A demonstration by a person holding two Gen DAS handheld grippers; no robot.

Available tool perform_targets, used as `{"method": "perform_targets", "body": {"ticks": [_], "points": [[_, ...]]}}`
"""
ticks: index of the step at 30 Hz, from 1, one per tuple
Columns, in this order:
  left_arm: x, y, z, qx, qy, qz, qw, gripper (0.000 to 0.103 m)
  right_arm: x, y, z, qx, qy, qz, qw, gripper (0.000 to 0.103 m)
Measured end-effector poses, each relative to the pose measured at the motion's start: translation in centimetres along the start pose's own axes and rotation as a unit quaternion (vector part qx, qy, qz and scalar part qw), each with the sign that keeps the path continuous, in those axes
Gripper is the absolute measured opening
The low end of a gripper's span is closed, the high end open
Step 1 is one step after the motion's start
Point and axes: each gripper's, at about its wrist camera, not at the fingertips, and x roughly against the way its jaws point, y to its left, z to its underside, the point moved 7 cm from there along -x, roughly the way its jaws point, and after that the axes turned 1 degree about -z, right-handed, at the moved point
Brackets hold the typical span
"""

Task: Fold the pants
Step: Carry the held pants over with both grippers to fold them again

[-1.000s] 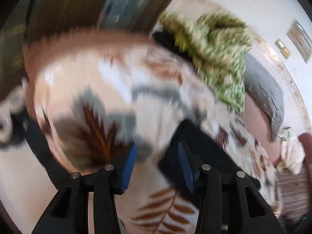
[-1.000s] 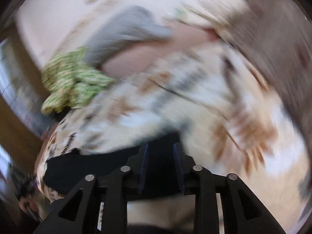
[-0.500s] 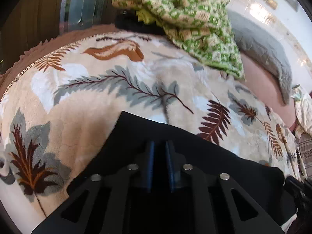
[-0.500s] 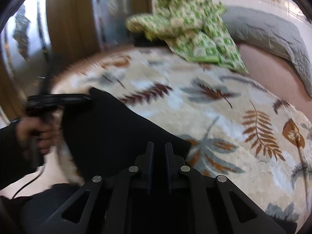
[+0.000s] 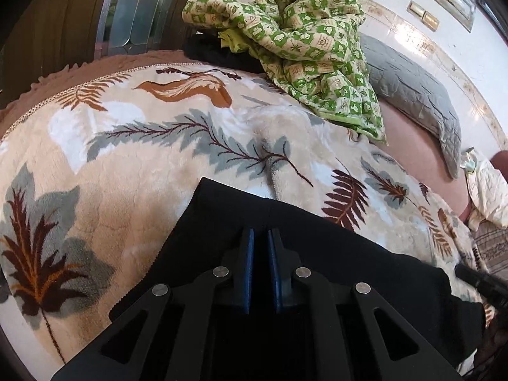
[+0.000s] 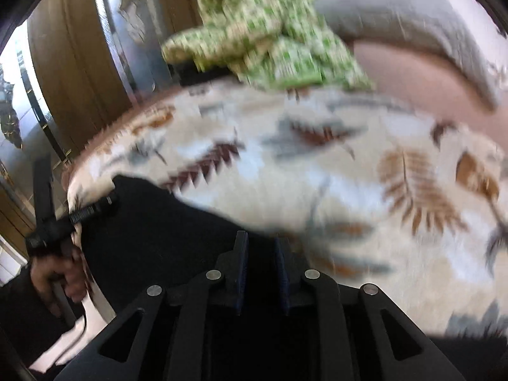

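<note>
The left gripper (image 5: 260, 238) pinches the black pants (image 5: 349, 254) on the leafy blanket (image 5: 127, 165). The right gripper (image 6: 260, 247) is opening, with pants cloth between its jaws.

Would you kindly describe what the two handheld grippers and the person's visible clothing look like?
The left gripper is a black plastic frame with triangular cut-outs, silver pivot pins and blue pads on its fingers. The right gripper has the same black frame and silver pins, with darker navy pads. From the right wrist view, a thin black cable trails from the left handle, beside a dark sleeve.
</note>
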Motion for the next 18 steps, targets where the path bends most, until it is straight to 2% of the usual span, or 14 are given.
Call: {"method": "perform_targets", "body": {"ticks": [2, 4, 6, 9, 11, 12, 13, 15, 16, 18], "points": [[0.0, 0.0, -0.1, -0.003, 0.002, -0.002, 1.0000, 0.013, -3.9, 0.0, 1.9, 0.003, 0.086, 0.016, 0.996, 0.019], [-0.1, 0.1, -0.3, 0.004, 0.008, 0.003, 1.0000, 0.013, -4.1, 0.0, 2.0, 0.003, 0.070, 0.024, 0.997, 0.019], [-0.2, 0.2, -0.6, 0.010, 0.019, 0.009, 0.9997, 0.013, -2.8, -0.4, 1.5, -0.028, 0.079, 0.016, 0.996, 0.019], [-0.2, 0.0, -1.4, 0.009, 0.042, 0.009, 0.9990, 0.012, 1.9, -1.8, 0.6, -0.044, 0.041, 0.013, 0.998, 0.021], [0.4, -0.7, -1.9, 0.003, 0.057, 0.001, 0.9984, 0.015, 6.4, -4.0, 0.8, -0.044, 0.007, 0.024, 0.999, 0.041], [0.9, -1.1, -2.1, 0.001, 0.060, -0.013, 0.9981, 0.023, 9.3, -6.0, 1.5, -0.039, -0.012, 0.045, 0.998, 0.045], [1.6, -2.1, -2.2, -0.008, 0.058, -0.007, 0.9983, 0.031, 10.8, -7.5, 1.9, -0.037, -0.021, 0.059, 0.997, 0.046], [3.0, -5.0, -2.1, -0.040, 0.054, 0.038, 0.9970, 0.039, 14.2, -12.1, 4.5, -0.041, -0.024, 0.108, 0.993, 0.046], [3.6, -6.6, -1.8, -0.066, 0.054, 0.061, 0.9945, 0.040, 14.8, -14.0, 5.7, -0.047, -0.020, 0.119, 0.992, 0.048], [4.3, -10.0, 0.0, -0.123, 0.066, 0.107, 0.9844, 0.041, 14.3, -17.1, 8.8, -0.076, 0.012, 0.106, 0.991, 0.048]]}}
